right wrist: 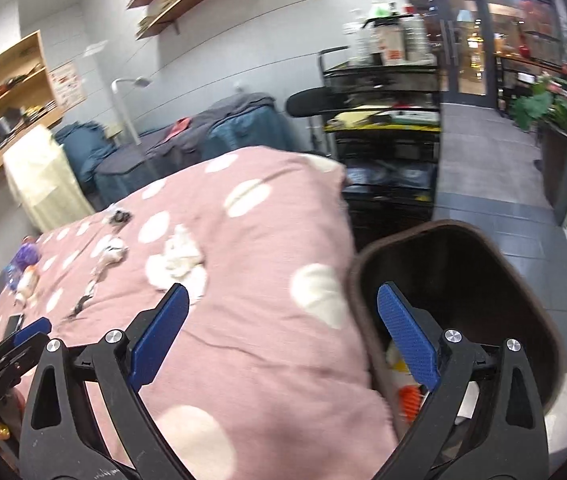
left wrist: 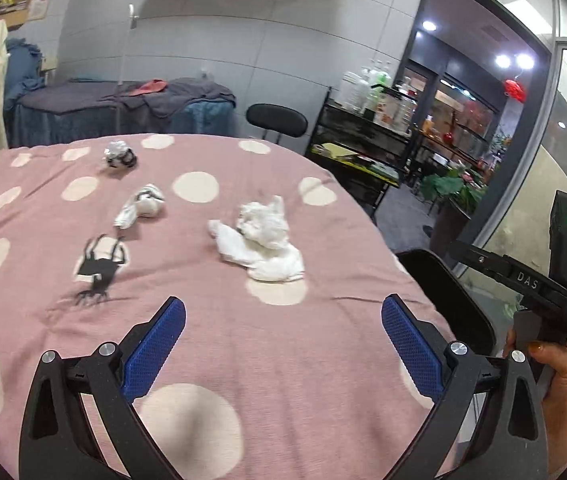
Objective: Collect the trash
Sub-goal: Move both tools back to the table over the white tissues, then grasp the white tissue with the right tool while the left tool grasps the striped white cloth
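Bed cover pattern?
Pink fabric bed cover with large cream polka dots; clearest in the left wrist view.

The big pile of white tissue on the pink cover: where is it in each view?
Left wrist: the white tissue pile lies centre, just beyond the open fingers.
Right wrist: it lies left of centre, above the left fingertip.
Shared landmark: the dark bin beside the bed.

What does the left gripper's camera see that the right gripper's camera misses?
Only the left view shows a bare hand holding the other tool. Only the right view looks inside the dark brown bin, with trash at the bottom, and shows a purple item on the bed's far side. Both show the pink polka-dot bedspread, the crumpled white tissue pile and open blue-padded grippers.
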